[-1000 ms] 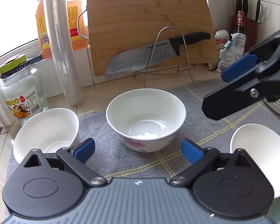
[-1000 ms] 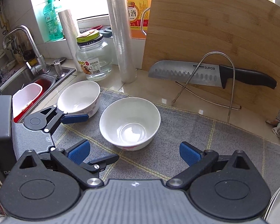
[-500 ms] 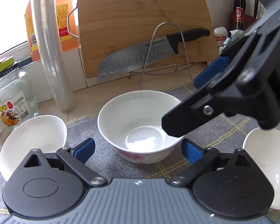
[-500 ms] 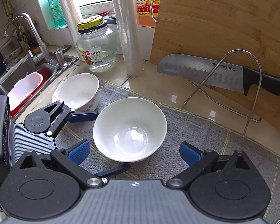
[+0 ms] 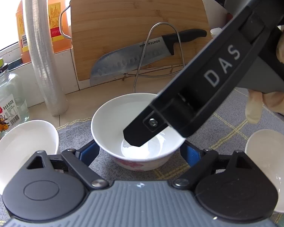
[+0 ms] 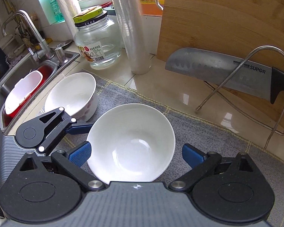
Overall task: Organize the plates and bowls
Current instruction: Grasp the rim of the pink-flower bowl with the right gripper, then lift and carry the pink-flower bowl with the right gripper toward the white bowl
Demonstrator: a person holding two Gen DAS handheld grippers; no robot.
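Change: our left gripper [image 5: 140, 154] has begun closing around the flowered bowl [image 5: 137, 132], pads not yet pressing | our right gripper [image 6: 136, 156], jaws apart, has moved over it | bowl sits mid-mat [image 6: 208, 132] | meaning: lift for stacking looks imminent.

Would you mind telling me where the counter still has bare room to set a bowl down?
The grey mat lies bare between the middle bowl and the wire rack. A strip of bare counter runs between the mat's edge and the knife. It is crowded toward the sink: the second bowl, the jar and both tongs.
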